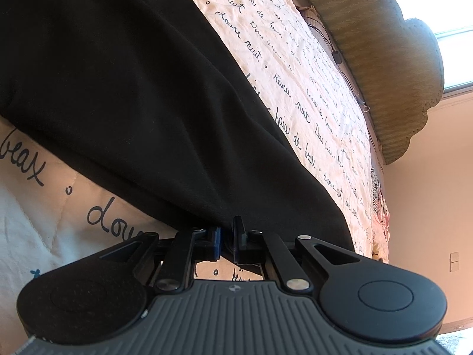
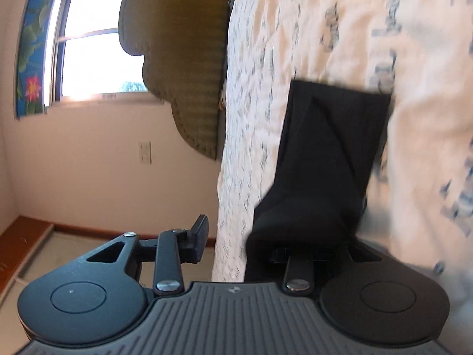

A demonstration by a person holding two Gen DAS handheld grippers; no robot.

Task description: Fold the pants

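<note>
- Two tongs are working on black pants point(image 1: 124, 88) that lie on a bed cover point(image 1: 310, 88) with writing on it.
- I think a fold is under way, with one end of the pants picked up.
- Left tongs point(image 1: 226, 241), at the bottom middle of the left view, are almost closed. They pinch the edge of the pants.
- Right tongs point(image 2: 260, 242), at the bottom of the right view, stand wide open. One finger point(image 2: 198, 241) is out in the air. The pants point(image 2: 325, 159) drape over the other finger, but nothing is squeezed.
- Next, I think the right tongs must close on the cloth. Then both ends can be carried over together.
- The right view is blurry.
</note>
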